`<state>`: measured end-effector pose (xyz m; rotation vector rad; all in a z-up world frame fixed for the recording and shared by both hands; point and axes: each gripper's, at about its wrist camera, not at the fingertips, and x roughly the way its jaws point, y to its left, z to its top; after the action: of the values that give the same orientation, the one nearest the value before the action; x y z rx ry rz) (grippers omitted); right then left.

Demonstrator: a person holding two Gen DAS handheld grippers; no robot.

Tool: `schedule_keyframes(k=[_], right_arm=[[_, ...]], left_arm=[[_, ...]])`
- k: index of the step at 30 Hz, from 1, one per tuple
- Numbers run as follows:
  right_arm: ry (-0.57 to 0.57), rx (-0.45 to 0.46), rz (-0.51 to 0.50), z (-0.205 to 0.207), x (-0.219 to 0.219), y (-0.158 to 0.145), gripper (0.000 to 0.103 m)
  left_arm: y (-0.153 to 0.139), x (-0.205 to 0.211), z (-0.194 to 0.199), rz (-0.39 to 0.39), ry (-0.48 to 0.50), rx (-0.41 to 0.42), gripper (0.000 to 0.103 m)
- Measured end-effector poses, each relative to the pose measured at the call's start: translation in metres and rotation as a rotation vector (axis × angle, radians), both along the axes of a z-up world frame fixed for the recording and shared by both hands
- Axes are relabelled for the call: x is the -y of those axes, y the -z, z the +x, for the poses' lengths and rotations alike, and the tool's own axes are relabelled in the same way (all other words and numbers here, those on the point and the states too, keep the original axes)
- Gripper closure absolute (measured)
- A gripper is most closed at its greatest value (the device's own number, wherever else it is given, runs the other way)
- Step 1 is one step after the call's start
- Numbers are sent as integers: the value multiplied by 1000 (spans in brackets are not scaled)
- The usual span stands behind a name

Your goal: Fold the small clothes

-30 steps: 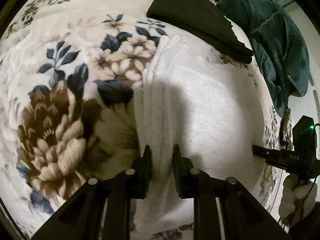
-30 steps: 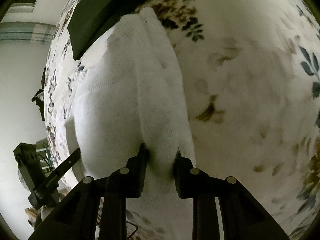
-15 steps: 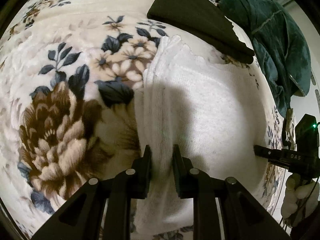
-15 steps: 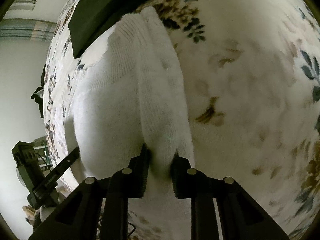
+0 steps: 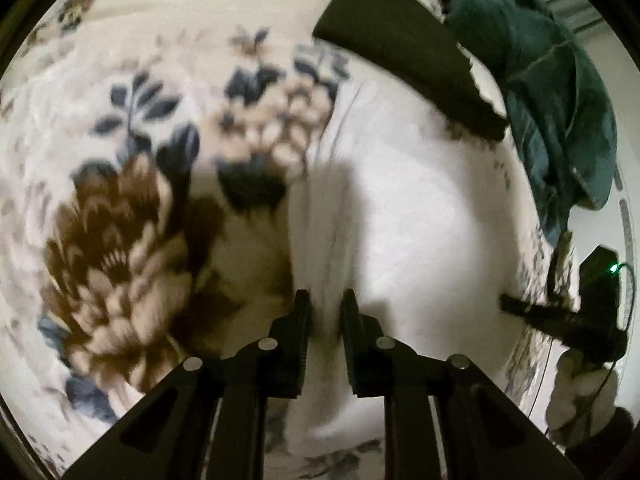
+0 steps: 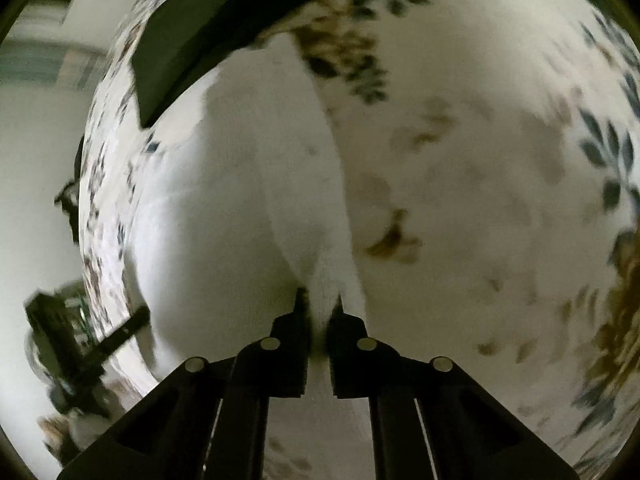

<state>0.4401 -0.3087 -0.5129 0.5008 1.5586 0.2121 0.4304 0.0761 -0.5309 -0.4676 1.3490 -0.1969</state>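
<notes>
White knit garment (image 5: 420, 216) lies flat on the floral blanket (image 5: 120, 208), near a dark folded cloth (image 5: 400, 52) at the far side; teal garment (image 5: 552, 92) heaped far right. Left gripper (image 5: 325, 312): jaws clamped on the garment's left folded edge. Right gripper (image 6: 319, 312): jaws together on a pinched ridge at the garment's right edge (image 6: 312, 200). Both grips sit at the near end of opposite edges, probably so the near end can be lifted evenly and carried over. Frames blurred; fold not yet made.

Motion blur smears the floral blanket (image 5: 120, 240); the dark folded cloth (image 6: 208, 24) is cut off.
</notes>
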Motion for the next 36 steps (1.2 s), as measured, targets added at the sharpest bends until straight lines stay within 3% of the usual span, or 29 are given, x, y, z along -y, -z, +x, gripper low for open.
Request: schedule_keyframes(k=[1,3,4,5,9,10,11,12,13,16,17,20,22,24,25,26,28,31,36], right_arm=[[-4,-14,8,5,0,0,92],[16,-35,27,20,6,2,78],[35,-25,37,28,10,2,64],[72,1,30,42,16,1,53],[122,55,73,91,20,11,51],[120,59,83,103,18,16,51],[105,65,86,117,13,22,52],[95,85,72,124,11,21,58],[85,128,31,130,7,16,95],[68,194,-23,138,3,-2,97],[65,209,-75,140,4,-4,98],[51,94,-51,150,6,20,98],[11,87,-22,153,1,19,95],[-3,67,13,150,4,12,67],[5,52,37,145,10,10,45],[20,45,84,137,16,9,33],[44,10,175,117,30,14,28],[56,-83,283,77,44,39,21],[70,-201,519,26,35,89,17]], left_arm=[[-4,-1,9,-37,3,13,84],[-6,-3,29,-71,-8,16,69],[-4,-3,45,-100,-18,25,60],[1,-1,64,-133,-8,33,60],[29,24,130,-106,72,4,62],[33,30,143,-87,91,19,70],[34,34,149,-71,105,37,98],[31,38,156,-44,126,50,98],[25,37,156,-42,132,77,98],[15,21,149,27,115,113,99],[23,12,148,39,99,84,99],[46,-6,142,6,66,4,98],[40,-10,134,-19,60,16,95],[34,-16,129,-112,47,12,91],[32,-25,121,-185,14,-2,76],[32,-32,113,-249,-10,-10,49],[38,-41,92,-378,-54,-32,28],[56,-38,54,-522,-68,-93,28],[74,-23,27,-522,-3,-101,28]])
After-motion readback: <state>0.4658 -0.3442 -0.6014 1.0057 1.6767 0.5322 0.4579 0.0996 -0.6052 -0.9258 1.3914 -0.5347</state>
